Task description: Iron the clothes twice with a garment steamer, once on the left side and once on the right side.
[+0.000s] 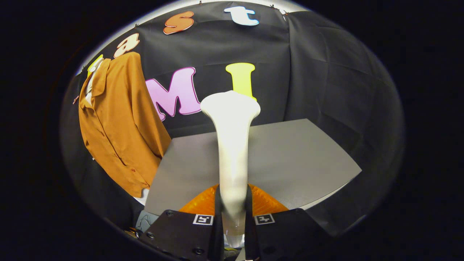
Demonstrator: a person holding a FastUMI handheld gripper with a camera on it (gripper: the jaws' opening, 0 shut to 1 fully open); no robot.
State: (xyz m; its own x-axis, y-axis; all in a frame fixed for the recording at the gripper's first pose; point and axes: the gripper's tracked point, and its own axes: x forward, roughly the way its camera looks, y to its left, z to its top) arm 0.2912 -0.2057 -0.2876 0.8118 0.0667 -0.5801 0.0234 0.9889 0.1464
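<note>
Between the two fingers of the gripper (233,217), at the near end of the scene, stands a white garment steamer (232,145). The fingers are closed on its narrow handle, one pressing on each side, so the gripper is grasping the steamer. The handle rises upright from between the fingers and widens at the top into a broad, rounded head. From this angle the head's steam face cannot be made out.

Just behind the fingers, on either side of the handle, a ribbed orange piece (266,204) fans out low. Whether it belongs to the steamer or to the gripper cannot be told.

Beyond the fingers lies a flat grey surface (297,156), stretching away toward the back of the booth. The steamer's handle appears in front of it, and its head reaches up past the surface's far edge against the black cloth wall (319,72).

To the left of the steamer, and well apart from it, a rust-orange shirt (119,123) hangs against the wall. It hangs with its collar at the top and its front facing out, with a line of small buttons running down the middle. A pale hanger (93,67) shows at the collar. The shirt's lower hem falls beside the left near corner of the surface. The steamer's head is not touching the shirt.
</note>
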